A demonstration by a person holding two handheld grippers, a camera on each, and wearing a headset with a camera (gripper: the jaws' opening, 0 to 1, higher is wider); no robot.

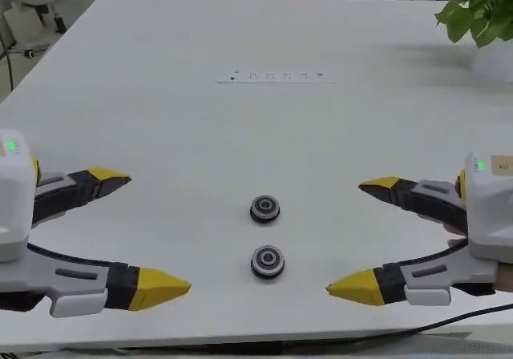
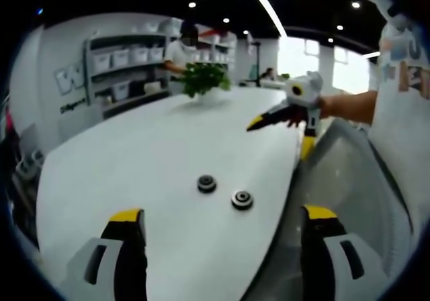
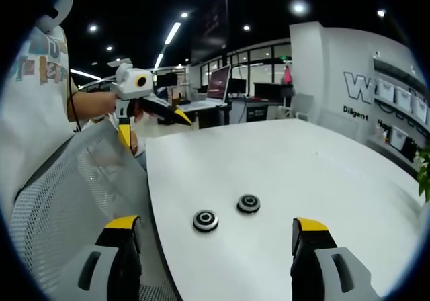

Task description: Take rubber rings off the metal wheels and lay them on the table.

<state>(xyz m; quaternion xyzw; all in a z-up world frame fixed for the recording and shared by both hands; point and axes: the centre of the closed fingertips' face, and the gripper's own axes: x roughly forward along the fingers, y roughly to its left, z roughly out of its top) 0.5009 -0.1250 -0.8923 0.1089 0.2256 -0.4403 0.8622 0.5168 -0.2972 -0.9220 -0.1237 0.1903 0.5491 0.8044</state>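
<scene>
Hovering low over worktop [image 1: 160, 94]: left gripper [image 1: 159, 231], right gripper [image 1: 345, 237], both spread wide apart. Nearer wheel [image 1: 268, 262] and farther wheel [image 1: 265, 208] sit between them, touching neither.

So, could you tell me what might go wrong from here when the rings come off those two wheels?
1. The near wheel lies loose close to the front edge of the table; a tug from one gripper could slide it off unless the other pins it.
2. The far wheel sits just behind it, so the open left gripper or right gripper may knock it while reaching.
3. The pointed fingers might slip on such small round parts.
</scene>
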